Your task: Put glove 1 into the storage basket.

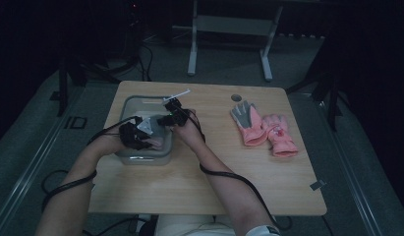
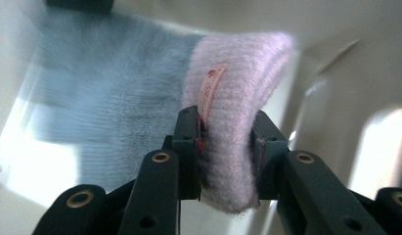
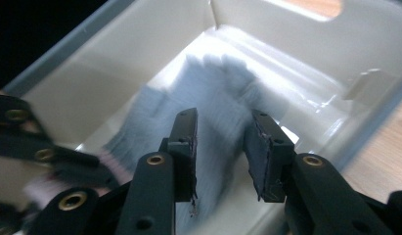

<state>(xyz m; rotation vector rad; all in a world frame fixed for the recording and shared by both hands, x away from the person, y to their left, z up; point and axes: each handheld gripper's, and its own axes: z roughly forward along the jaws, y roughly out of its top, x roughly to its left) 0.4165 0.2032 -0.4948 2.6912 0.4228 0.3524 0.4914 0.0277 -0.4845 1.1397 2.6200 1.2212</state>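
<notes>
Inside the grey bin (image 1: 140, 158) at table's left, we saw the left gripper (image 2: 225, 147) clamping a glove's pink cuff (image 2: 237, 122); right gripper (image 3: 220, 142) spread, grasping nothing.

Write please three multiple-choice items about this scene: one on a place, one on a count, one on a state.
1. Where does the grey glove lie?
A. on the floor
B. in the bin
C. on a chair

2. How many pink gloves lie on the table to the right of the bin?
A. two
B. four
C. none

3. How does the left gripper stand?
A. wide open over the table
B. shut on nothing
C. shut on the pink cuff

Key: 1 B, since the right gripper view shows the grey glove on the bin's pale floor between its walls. 2 A, since the high view shows a pair side by side on the wood. 3 C, since the left gripper view shows the jaws pressing the cuff from both sides. The right gripper is open above the grey glove.
</notes>
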